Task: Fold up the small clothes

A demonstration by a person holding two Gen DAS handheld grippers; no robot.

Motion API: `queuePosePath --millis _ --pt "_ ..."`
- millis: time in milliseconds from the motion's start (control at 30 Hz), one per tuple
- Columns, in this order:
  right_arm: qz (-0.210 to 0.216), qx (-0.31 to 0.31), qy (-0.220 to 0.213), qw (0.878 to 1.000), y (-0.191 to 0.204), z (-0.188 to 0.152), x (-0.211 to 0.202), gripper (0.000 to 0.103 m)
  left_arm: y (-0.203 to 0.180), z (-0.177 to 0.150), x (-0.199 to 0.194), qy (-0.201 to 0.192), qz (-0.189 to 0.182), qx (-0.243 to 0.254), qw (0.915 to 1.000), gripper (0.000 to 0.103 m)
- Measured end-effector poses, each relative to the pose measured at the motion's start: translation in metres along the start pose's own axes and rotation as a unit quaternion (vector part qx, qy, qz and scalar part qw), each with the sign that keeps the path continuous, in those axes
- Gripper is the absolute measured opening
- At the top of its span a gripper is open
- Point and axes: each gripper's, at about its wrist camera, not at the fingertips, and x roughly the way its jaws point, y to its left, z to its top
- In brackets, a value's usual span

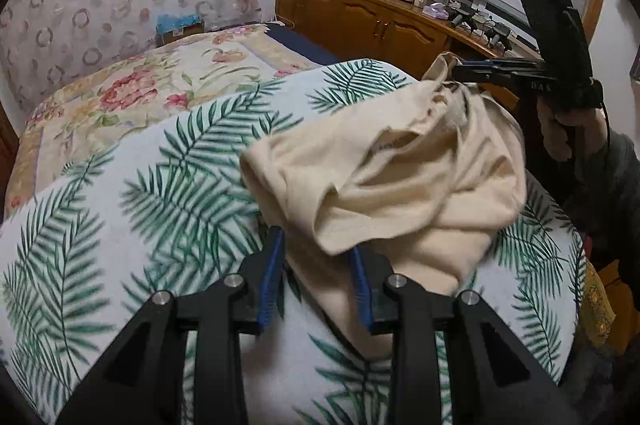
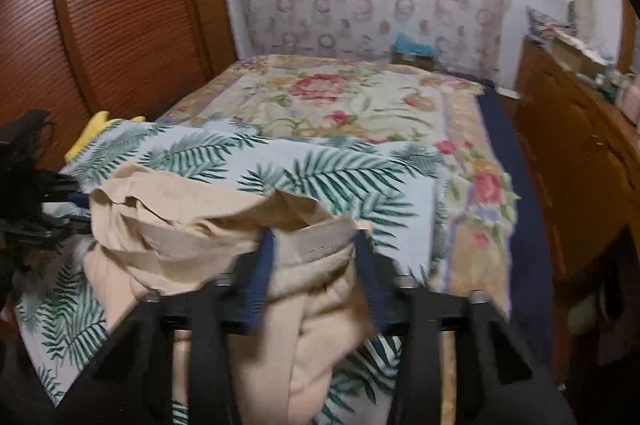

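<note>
Cream cotton, a small garment (image 1: 384, 185), lay bunched on the palm-print cloth (image 1: 140, 205) spread over the bed (image 1: 132, 85).

From the left wrist view, the left claw (image 1: 316, 265) stood partly open with a loose hem draped between its blue pads (image 1: 272, 273), none of it pinched. Across the heap, the right claw (image 1: 460, 71) was closed flat on a far corner of the fabric, a hand (image 1: 560, 129) behind it.

From the right wrist view, blurred, the right claw (image 2: 312, 249) showed a stitched edge running between its fingers; how tight it was I couldn't tell there.

To my eye the left needed a firm bite on the matching corner, then both should draw apart to flatten it.

Only the right view showed a yellow thing (image 2: 96, 131) at the cloth's far edge; only the left showed the cluttered wooden counter (image 1: 360, 13).
</note>
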Motion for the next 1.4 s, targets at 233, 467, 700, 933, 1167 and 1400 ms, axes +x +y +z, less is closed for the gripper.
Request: queuePosePath --millis 233,467,700,933,1167,1400 --pt "0.022 0.003 -0.042 0.999 -0.007 0.019 -0.006 0.001 0.008 0.022 0.005 -0.025 -0.011 -0.001 0.9996 0.030" --pt "-0.050 0.039 -0.075 0.995 -0.020 0.038 -0.007 0.000 0.030 0.046 0.007 -0.060 -0.008 -0.025 0.9979 0.027" --pt "-0.156 0.069 -0.035 0.985 -0.042 0.040 0.006 0.000 0.064 0.054 0.005 -0.069 0.058 -0.066 0.9937 0.025" --pt "-0.148 0.078 -0.019 0.986 -0.040 0.029 -0.007 0.043 0.068 0.040 0.003 -0.051 0.045 -0.068 0.9954 0.026" --pt "-0.104 0.057 0.032 0.992 -0.005 -0.003 0.001 0.060 0.042 0.030 0.012 -0.028 0.032 -0.044 0.9981 0.035" --pt "-0.088 0.090 0.074 0.989 -0.008 -0.029 0.028 0.060 0.033 0.026 0.028 -0.005 0.025 -0.045 0.9986 0.037"
